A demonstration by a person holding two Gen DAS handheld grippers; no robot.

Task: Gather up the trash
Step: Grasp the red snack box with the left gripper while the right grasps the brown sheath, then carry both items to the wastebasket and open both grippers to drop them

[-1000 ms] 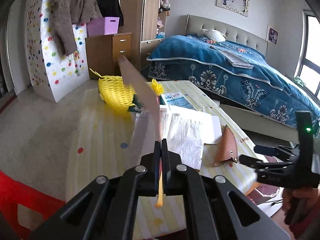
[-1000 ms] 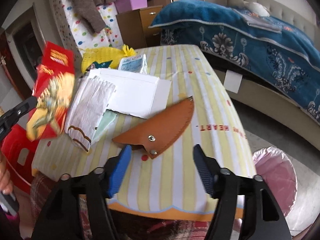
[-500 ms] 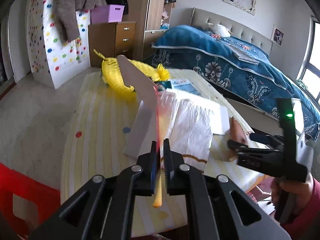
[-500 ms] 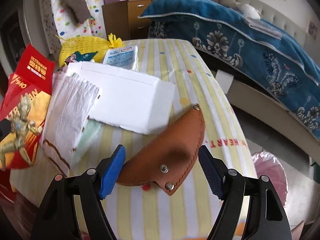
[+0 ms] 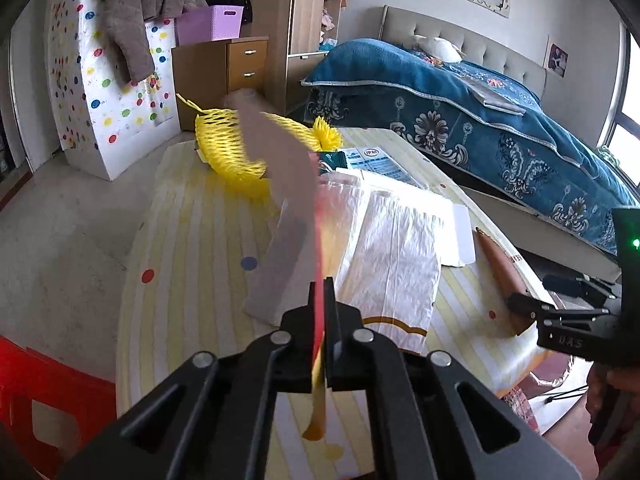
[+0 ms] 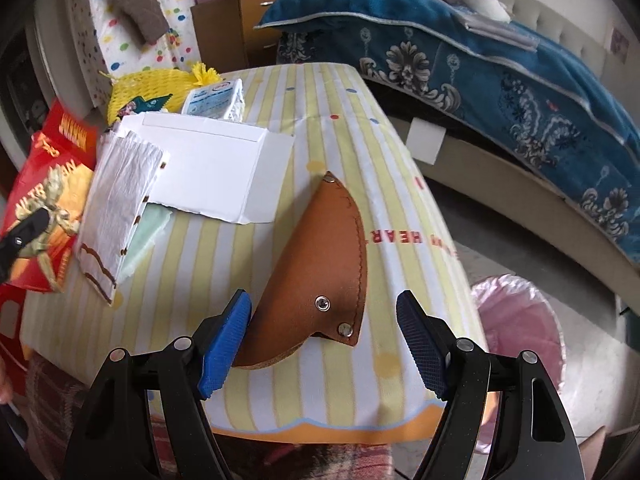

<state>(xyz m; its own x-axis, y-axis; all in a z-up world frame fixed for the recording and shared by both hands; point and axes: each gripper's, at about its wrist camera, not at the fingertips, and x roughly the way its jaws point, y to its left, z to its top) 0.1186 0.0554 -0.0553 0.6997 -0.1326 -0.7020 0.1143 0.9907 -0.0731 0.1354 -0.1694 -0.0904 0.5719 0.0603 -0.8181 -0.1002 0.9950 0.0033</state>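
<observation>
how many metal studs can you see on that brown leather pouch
3 on the brown leather pouch: one at its far tip, two near its near edge. Its underside is hidden.

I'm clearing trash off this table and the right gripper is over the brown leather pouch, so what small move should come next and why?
Probably lower the right gripper a little and close it on the pouch. Its jaws stand open on either side of the pouch's near end, with one blue pad at its edge. The left gripper is already shut on the red packet, so it is busy.
</observation>
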